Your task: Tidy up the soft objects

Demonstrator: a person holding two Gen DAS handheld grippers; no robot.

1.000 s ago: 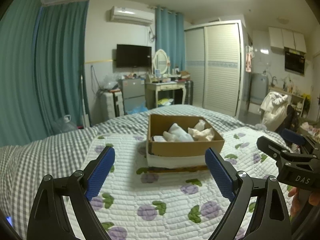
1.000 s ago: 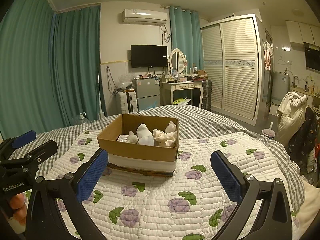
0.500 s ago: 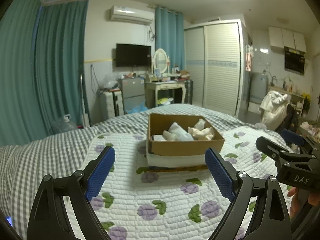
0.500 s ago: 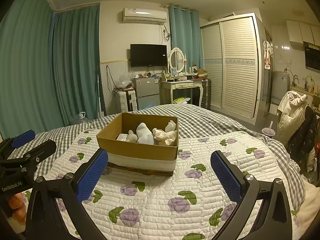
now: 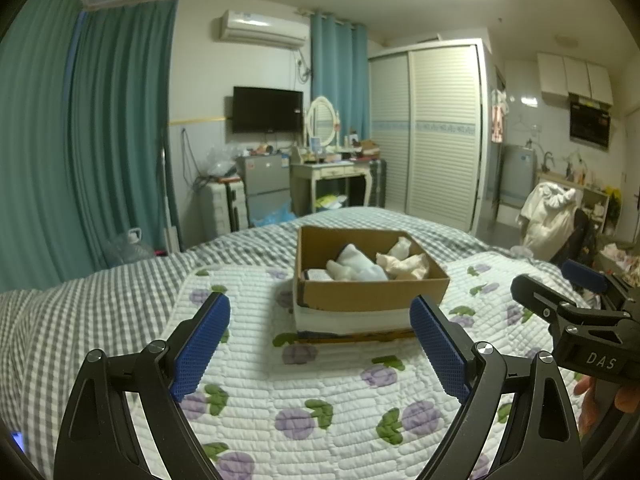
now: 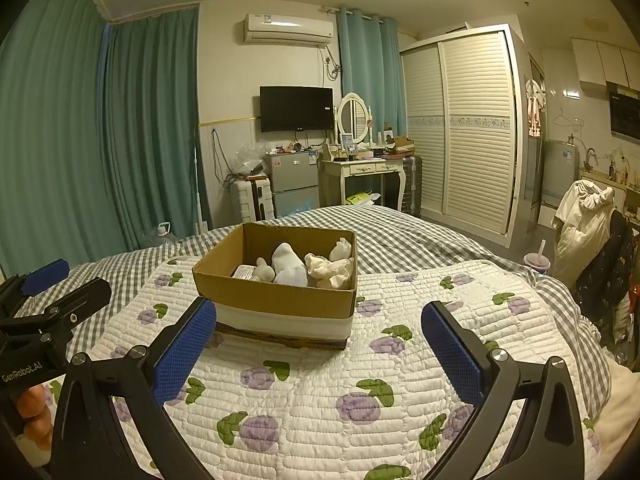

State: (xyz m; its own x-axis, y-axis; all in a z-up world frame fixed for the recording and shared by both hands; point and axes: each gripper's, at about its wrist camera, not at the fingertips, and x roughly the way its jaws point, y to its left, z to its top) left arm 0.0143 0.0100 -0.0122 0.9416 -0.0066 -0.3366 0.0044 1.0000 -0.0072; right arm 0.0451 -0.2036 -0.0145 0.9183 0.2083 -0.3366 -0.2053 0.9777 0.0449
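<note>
Left gripper [image 5: 320, 344] released, nothing between its blue pads, hovering over the quilt [image 5: 320, 392]. Right gripper [image 6: 318, 350] likewise spread wide and empty. Cardboard box [image 6: 276, 298] sits mid-quilt on the bed [image 6: 400, 232], toward its far edge, holding white socks [image 6: 290, 266] and cream socks [image 6: 332, 266].

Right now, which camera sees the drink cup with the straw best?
The right wrist view: the pale purple plastic cup with a straw stands clear beyond the checked bedspread. The left wrist view shows only a blurry pale shape there.
</note>
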